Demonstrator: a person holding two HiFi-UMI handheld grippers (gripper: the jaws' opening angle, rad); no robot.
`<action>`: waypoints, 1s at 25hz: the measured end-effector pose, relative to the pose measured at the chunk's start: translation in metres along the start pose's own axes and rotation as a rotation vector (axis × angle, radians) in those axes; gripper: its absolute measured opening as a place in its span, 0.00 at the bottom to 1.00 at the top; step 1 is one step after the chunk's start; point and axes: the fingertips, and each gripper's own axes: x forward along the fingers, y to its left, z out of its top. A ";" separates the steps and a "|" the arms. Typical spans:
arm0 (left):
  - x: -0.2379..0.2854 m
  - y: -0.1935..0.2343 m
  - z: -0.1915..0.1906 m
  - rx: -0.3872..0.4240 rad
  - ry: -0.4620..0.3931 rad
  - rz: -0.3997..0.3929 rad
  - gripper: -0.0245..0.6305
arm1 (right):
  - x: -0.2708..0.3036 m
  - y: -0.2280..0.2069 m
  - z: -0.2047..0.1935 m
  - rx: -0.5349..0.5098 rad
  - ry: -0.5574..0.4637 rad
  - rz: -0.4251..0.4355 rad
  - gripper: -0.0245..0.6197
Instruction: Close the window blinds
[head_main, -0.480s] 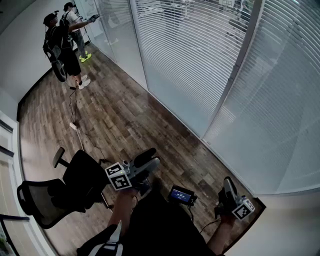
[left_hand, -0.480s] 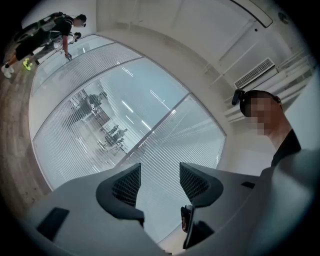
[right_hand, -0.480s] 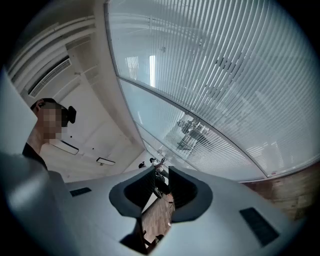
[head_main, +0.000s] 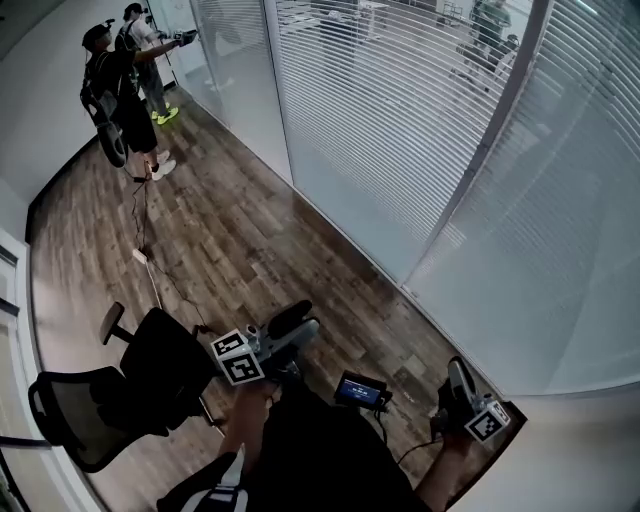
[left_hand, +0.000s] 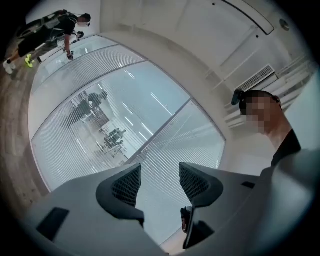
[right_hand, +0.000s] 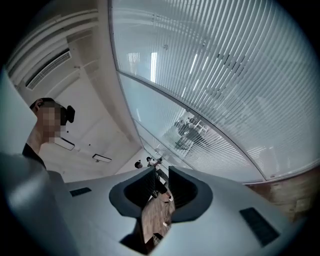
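Note:
White slatted blinds (head_main: 400, 110) hang behind the glass wall ahead, and people beyond show between the slats. The panel of blinds to the right (head_main: 570, 230) looks denser. My left gripper (head_main: 300, 325) is held low over the wooden floor, well short of the glass, open with nothing between its fingers. In the left gripper view, the left gripper (left_hand: 160, 186) points up at the blinds (left_hand: 165, 145). My right gripper (head_main: 458, 378) is near the wall's foot. In the right gripper view, the right gripper (right_hand: 160, 189) shows only a narrow gap, holding nothing, with the blinds (right_hand: 225, 75) above it.
A black office chair (head_main: 130, 390) stands at my left. Two people (head_main: 120, 90) work at the far end of the glass wall, and a cable (head_main: 150, 260) trails across the floor from them. A grey mullion (head_main: 490, 130) divides the panels. A small screen device (head_main: 362, 389) hangs at my waist.
The head view has shifted slightly. Both grippers stay in nearly the same places, the right one a touch higher in the picture.

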 end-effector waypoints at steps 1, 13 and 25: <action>-0.001 0.009 0.007 -0.007 -0.006 -0.001 0.43 | 0.010 -0.001 0.001 0.003 -0.004 -0.014 0.17; -0.063 0.134 0.157 -0.002 -0.156 0.045 0.43 | 0.207 0.007 -0.011 -0.061 0.019 -0.110 0.18; -0.089 0.226 0.211 -0.032 -0.205 0.109 0.43 | 0.293 -0.021 -0.025 -0.077 0.051 -0.198 0.18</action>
